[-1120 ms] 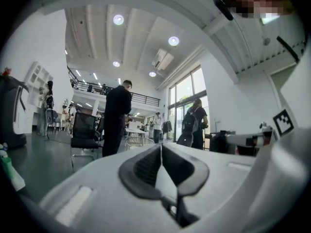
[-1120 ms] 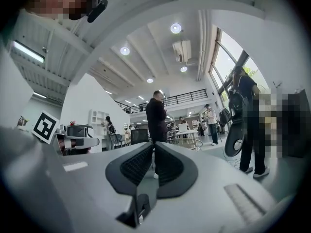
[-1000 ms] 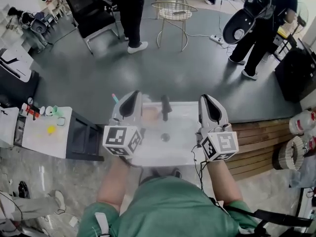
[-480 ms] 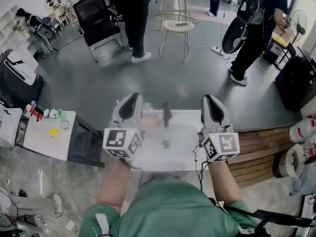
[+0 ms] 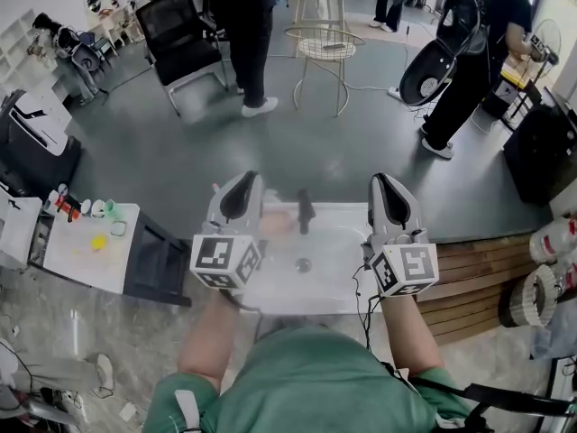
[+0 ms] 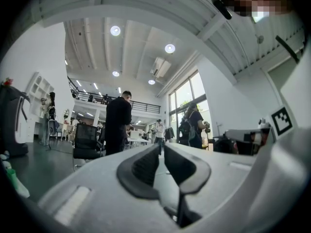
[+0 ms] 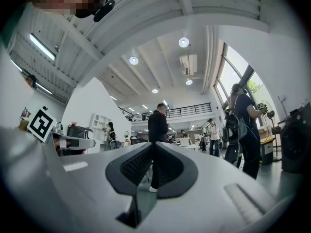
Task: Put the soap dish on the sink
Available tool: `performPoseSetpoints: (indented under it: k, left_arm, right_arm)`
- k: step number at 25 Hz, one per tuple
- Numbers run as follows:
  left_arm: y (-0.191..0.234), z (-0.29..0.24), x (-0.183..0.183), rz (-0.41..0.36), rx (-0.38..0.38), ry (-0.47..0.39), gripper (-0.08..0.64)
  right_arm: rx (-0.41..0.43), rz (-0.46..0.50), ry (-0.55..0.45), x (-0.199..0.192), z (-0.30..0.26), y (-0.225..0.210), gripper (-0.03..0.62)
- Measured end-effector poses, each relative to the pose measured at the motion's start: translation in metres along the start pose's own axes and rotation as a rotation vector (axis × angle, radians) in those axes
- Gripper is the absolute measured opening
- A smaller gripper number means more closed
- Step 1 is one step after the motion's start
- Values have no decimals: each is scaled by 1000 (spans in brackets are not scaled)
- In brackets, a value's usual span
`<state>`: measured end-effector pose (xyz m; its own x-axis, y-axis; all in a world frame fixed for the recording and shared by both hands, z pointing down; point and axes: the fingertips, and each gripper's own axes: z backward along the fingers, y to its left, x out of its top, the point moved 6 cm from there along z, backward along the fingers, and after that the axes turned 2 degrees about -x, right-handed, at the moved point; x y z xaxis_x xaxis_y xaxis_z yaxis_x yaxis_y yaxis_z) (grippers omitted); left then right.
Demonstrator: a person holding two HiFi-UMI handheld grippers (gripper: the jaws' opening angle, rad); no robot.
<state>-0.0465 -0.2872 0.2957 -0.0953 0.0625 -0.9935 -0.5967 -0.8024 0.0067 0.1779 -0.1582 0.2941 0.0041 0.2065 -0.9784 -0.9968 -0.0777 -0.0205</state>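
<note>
Left tongs point(image 5: 243, 180) parted; right tongs point(image 5: 381, 182) closed.

We're in a big open-plan lab or studio hall, not a home: high ceiling with round ceiling lights point(image 7: 183, 42), a mezzanine railing point(image 6: 121, 102) and tall windows point(image 6: 187, 96). On the grey floor we see an office chair point(image 5: 180, 34), a wire table point(image 5: 326, 48), a power strip point(image 5: 395, 93) with loose cable, and a sink point(image 5: 338, 233) standing out in the open. Several people point(image 5: 239, 25) stand about, one with a backpack.
</note>
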Motion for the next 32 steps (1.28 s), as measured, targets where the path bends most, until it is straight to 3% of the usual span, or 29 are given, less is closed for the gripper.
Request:
performPoseSetpoints:
  k: [32]
  left_arm:
    - [7, -2, -9, 5, -11, 30, 32]
  right_arm:
    - [-1, -40, 11, -8, -5, 5, 18]
